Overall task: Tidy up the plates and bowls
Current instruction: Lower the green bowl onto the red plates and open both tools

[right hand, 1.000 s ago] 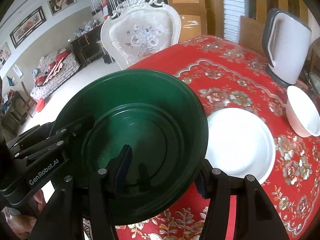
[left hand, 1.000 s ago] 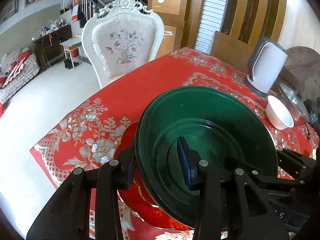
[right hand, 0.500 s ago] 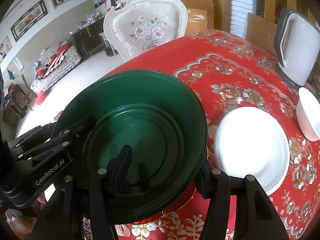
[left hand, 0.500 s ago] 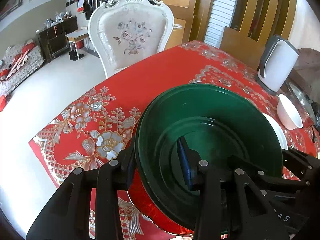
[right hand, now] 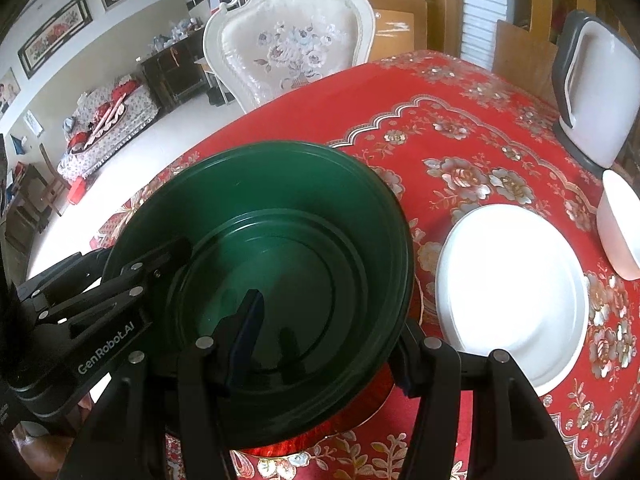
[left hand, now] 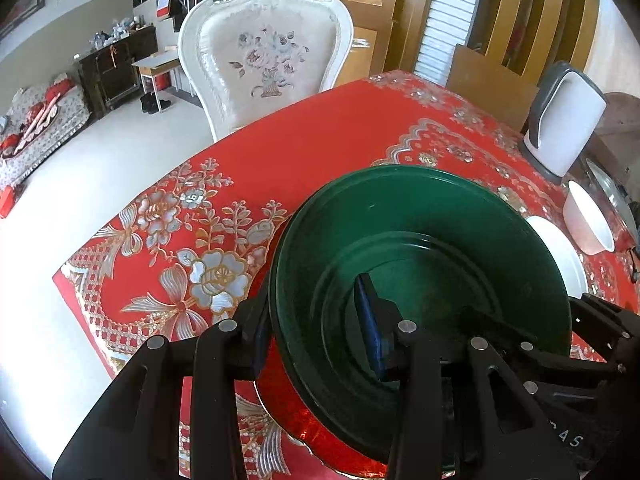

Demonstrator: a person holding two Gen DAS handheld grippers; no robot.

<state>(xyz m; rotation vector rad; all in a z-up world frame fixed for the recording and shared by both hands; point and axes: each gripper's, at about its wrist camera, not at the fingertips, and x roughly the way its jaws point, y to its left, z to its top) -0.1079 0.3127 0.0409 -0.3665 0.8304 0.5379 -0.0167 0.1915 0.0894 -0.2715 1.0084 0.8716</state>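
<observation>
While both hand-held grippers (left hand: pixel 316 332) (right hand: pixel 328 344) clench the green bowl (right hand: pixel 280 264), a white plate (right hand: pixel 512 292) lies just beside it.

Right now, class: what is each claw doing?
Left claw: closed on the green bowl's rim.
Right claw: closed on the same bowl's rim.

The bowl (right hand: pixel 280 264) sits left of the plate (right hand: pixel 512 292), with the kettle (right hand: pixel 596 104) behind them.
</observation>
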